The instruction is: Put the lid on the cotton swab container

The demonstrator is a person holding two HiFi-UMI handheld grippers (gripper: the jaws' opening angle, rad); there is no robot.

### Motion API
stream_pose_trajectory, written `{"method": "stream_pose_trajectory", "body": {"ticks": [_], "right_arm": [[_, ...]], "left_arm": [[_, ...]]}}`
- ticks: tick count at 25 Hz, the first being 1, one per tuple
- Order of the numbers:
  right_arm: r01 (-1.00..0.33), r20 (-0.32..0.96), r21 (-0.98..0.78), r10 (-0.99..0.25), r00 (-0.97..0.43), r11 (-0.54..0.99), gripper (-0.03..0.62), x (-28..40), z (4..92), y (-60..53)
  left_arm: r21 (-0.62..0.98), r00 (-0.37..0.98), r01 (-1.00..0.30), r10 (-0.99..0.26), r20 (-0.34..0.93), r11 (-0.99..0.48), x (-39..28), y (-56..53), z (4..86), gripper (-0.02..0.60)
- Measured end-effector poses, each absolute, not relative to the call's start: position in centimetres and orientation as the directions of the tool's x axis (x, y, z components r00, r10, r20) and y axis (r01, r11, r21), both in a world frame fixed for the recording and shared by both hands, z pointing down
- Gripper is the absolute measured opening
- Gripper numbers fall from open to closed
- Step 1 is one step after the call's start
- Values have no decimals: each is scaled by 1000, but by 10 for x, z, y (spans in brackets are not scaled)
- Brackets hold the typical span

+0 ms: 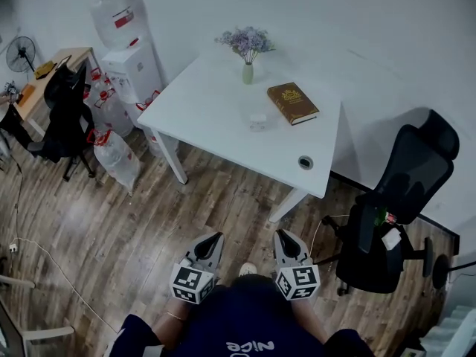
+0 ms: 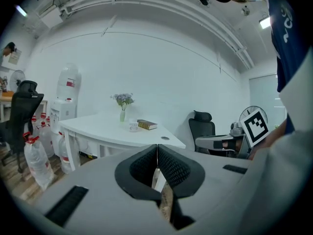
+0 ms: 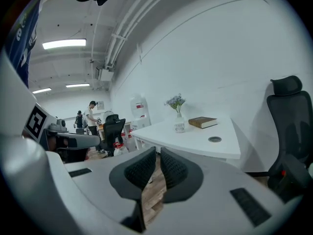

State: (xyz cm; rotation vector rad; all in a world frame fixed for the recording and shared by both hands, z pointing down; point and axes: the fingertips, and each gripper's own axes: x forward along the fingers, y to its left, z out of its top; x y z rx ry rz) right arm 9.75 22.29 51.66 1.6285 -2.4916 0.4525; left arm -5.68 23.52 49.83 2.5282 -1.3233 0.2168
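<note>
The cotton swab container (image 1: 258, 121) is a small pale tub near the middle of the white table (image 1: 208, 110); I cannot make out a separate lid. It also shows far off in the left gripper view (image 2: 133, 126) and in the right gripper view (image 3: 179, 127), just in front of the vase. Both grippers are held low, close to the person's body and over the wooden floor, well short of the table. My left gripper (image 1: 211, 240) (image 2: 157, 150) is shut with nothing in it. My right gripper (image 1: 282, 238) (image 3: 158, 155) is shut and empty too, with only a thin slit between its pads.
On the table stand a vase of flowers (image 1: 248, 54), a brown book (image 1: 292, 103) and a cable hole (image 1: 306, 162). A black office chair (image 1: 394, 207) is at the right. A water dispenser (image 1: 130, 58), water bottles (image 1: 111, 151) and another chair (image 1: 63, 117) are at the left.
</note>
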Motion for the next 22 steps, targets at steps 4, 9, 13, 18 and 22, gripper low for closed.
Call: {"method": "stream_pose_trajectory", "body": {"ticks": [4, 9, 13, 18, 22], "right_arm": [[-907, 271, -171, -867, -418, 384, 57, 126, 519, 201], [-906, 281, -183, -863, -420, 381, 57, 147, 525, 181], [-900, 296, -192, -852, -433, 391, 57, 149, 529, 171], [-899, 300, -203, -849, -434, 388, 57, 145, 537, 148], [-915, 313, -199, -862, -398, 350, 57, 147, 542, 117]], "left_arm": [[186, 589, -808, -763, 266, -559, -21, 218, 506, 20], [218, 596, -803, -750, 287, -555, 5, 202, 516, 20], [220, 586, -810, -754, 296, -543, 6, 185, 515, 20], [216, 579, -815, -756, 306, -537, -3, 156, 522, 20], [221, 605, -796, -736, 304, -563, -4, 121, 525, 20]]}}
